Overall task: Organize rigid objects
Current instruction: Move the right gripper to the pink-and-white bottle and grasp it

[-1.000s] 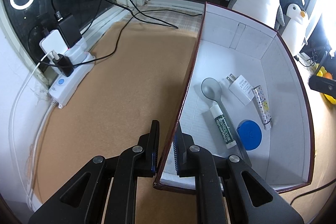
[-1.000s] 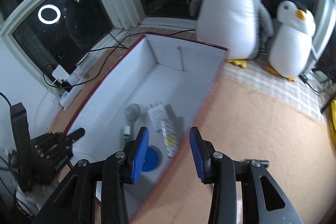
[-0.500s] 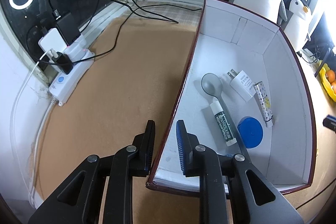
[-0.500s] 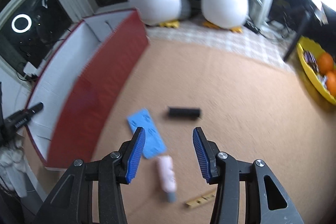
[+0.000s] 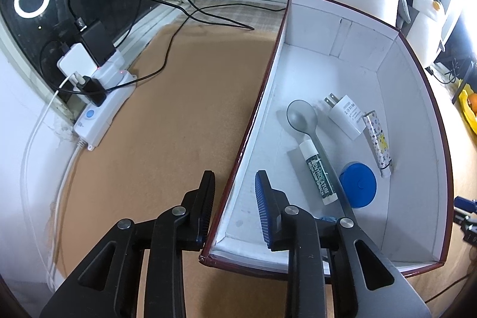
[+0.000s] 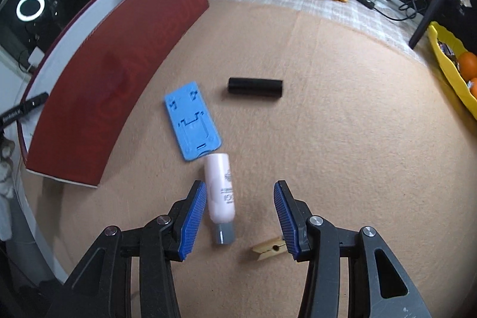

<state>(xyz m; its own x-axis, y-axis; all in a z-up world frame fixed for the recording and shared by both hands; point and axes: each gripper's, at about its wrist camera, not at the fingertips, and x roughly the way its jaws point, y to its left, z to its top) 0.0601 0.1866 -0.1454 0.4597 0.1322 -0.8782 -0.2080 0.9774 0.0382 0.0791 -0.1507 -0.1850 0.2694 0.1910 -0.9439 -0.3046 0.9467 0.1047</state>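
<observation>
**Pink bottle between the right gripper's parted fingers**

The pink bottle (image 6: 221,192) lies on the tan mat (image 6: 342,139), just beside the blue phone stand (image 6: 192,121), uncontacted by the right gripper (image 6: 240,216), whose jaws stand apart. A wooden clothespin (image 6: 268,249) and black cylinder (image 6: 255,87) lie nearby. The left gripper (image 5: 234,207) straddles the red box (image 5: 244,133) wall, jaws opening, pads clear of it.

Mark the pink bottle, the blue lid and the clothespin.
pink bottle (image 6: 221,189), right wrist view, middle of its body
blue lid (image 5: 357,184), left wrist view, centre of its top
clothespin (image 6: 268,249), right wrist view, wooden body
</observation>
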